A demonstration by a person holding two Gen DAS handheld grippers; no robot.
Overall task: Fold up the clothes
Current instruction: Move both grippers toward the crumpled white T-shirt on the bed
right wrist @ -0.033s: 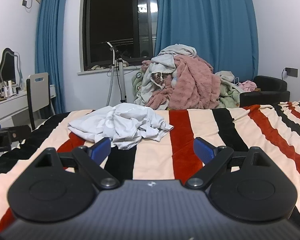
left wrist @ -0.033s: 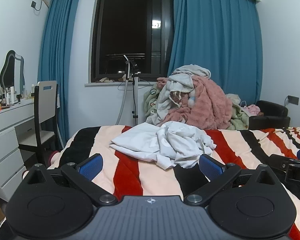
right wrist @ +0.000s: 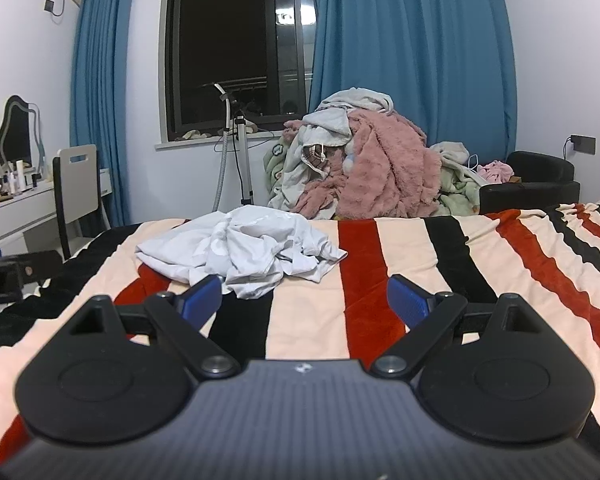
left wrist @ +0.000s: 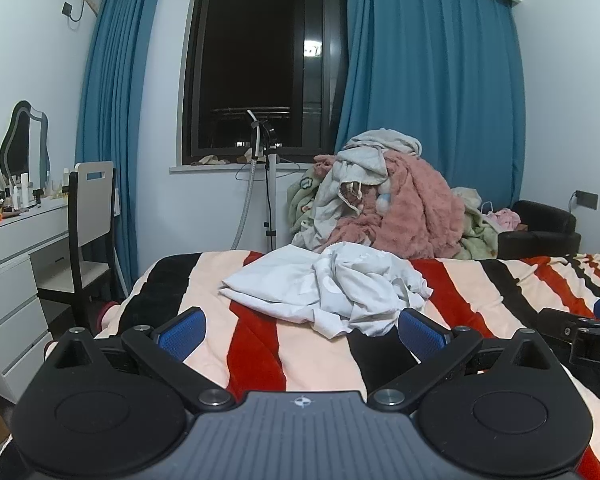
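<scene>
A crumpled white garment [left wrist: 328,284] lies on the striped blanket [left wrist: 480,292] of the bed, just beyond my left gripper [left wrist: 302,326]. The left gripper is open and empty, its blue pads [left wrist: 182,330] wide apart, short of the garment's near edge. In the right wrist view the same garment [right wrist: 244,248] lies ahead and to the left of my right gripper [right wrist: 304,298], which is open and empty over the blanket [right wrist: 440,256]. The right gripper's body also shows in the left wrist view [left wrist: 592,336] at the right edge.
A tall pile of clothes with a pink fleece [left wrist: 380,204] sits beyond the bed's far end. A black armchair [left wrist: 540,228] is at the right, a white dresser [left wrist: 12,252] and chair [left wrist: 88,216] at the left, a stand [left wrist: 270,184] under the window.
</scene>
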